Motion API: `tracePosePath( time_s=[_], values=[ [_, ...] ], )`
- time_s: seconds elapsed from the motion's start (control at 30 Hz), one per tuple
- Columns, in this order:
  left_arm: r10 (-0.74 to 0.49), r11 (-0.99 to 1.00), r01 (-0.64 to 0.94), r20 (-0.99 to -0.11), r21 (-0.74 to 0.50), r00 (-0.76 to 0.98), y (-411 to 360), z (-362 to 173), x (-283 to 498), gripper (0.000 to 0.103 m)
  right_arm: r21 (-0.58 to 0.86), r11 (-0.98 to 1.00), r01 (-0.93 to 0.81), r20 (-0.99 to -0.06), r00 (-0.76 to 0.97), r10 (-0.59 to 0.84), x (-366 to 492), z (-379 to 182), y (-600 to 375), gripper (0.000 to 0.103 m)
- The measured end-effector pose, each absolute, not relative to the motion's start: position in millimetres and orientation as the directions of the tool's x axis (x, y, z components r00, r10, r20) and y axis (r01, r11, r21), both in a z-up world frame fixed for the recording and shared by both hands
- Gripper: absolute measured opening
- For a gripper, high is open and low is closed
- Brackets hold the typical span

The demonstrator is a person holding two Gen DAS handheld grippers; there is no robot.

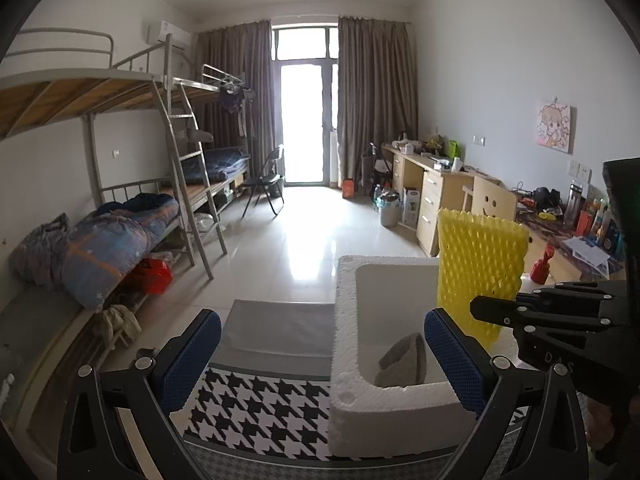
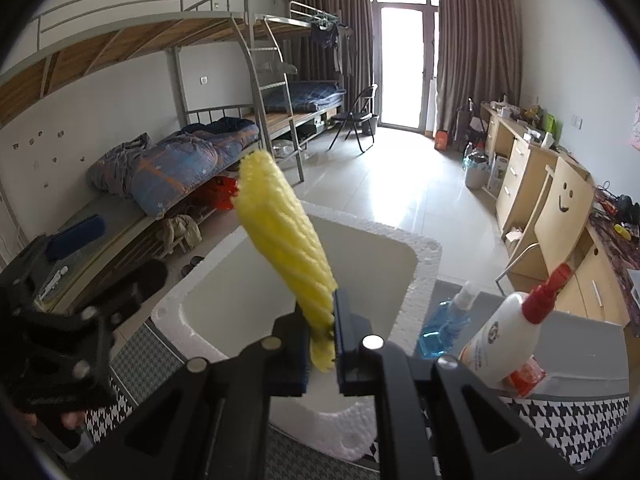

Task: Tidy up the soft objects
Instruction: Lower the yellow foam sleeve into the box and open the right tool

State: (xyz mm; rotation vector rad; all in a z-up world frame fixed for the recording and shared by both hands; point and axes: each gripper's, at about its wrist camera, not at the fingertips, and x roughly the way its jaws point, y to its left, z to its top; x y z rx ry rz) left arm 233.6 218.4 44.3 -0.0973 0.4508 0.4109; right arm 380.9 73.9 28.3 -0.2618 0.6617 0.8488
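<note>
Right wrist: jaws clamp yellow foam net point(image 2: 280, 236) over foam box point(image 2: 424, 256).

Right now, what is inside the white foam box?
In the white foam box lies one grey soft item on the bottom. The yellow foam net covers its far right corner, so that part cannot be seen.

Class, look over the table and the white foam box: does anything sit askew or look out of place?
Yes: the white spray bottle with the red nozzle leans tilted rather than upright, beside the foam box. Nothing looks spilled.
</note>
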Motion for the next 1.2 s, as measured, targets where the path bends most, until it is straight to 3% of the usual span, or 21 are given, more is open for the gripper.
tracePosePath(
  time_s=[0.13, 0.3, 0.63, 0.8, 1.2],
  values=[
    [0.361, 0.913, -0.408, -0.448, -0.008, 0.818, 221.0, 40.3, 230.4, 0.102, 0.06, 0.644, -0.762, -0.651, 0.459, 0.604, 386.4, 23.7, 79.1, 0.014],
    [0.356, 0.914, -0.406, -0.459, -0.011, 0.814, 223.2, 37.8, 229.6, 0.102, 0.072, 0.647, -0.759, -0.665, 0.447, 0.598, 391.8, 17.6, 82.3, 0.061],
    [0.36, 0.91, -0.414, -0.472, -0.012, 0.805, 223.6, 34.9, 226.1, 0.102, 0.061, 0.643, -0.764, -0.642, 0.463, 0.611, 380.9, 28.3, 75.9, 0.064],
    [0.362, 0.909, -0.418, -0.471, -0.014, 0.804, 222.1, 37.3, 222.5, 0.102, 0.056, 0.647, -0.761, -0.606, 0.489, 0.627, 370.1, 37.9, 65.1, 0.082],
    [0.361, 0.914, -0.406, -0.446, -0.005, 0.819, 206.6, 48.4, 201.5, 0.102, 0.074, 0.659, -0.749, -0.576, 0.507, 0.641, 356.4, 47.3, 42.3, 0.084]
  ],
)
